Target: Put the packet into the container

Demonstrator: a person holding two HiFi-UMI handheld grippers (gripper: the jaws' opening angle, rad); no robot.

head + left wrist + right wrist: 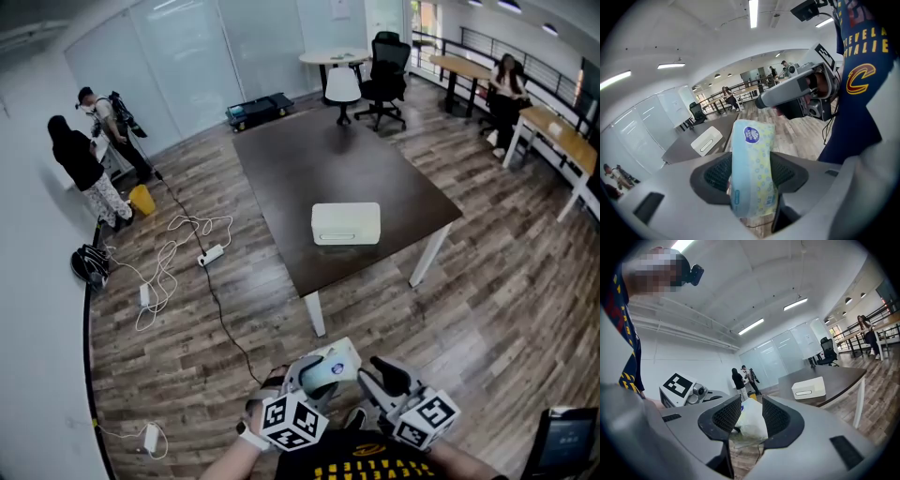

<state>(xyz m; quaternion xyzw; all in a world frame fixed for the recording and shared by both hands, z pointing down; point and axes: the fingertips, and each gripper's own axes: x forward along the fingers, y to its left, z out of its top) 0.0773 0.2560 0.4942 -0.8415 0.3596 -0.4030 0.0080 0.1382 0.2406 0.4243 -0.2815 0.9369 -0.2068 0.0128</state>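
The left gripper (317, 373) has its jaws clamped on the packet (334, 364), with the pads bearing on both flat faces. The packet stands on edge between them, a round blue label (753, 135) at its far end. The right gripper (377, 372) has its jaws partly apart and pressing on nothing. The packet's end shows in the gap beyond them, and contact there cannot be confirmed. The container (346, 223), white and rectangular, rests on the dark table (281, 159) toward its near edge. The packet is well apart from the container, held off the table above the wood floor (487, 309) on the container's near side. Cables (169, 258) lie on the floor well to the container's left, as the holder faces it.
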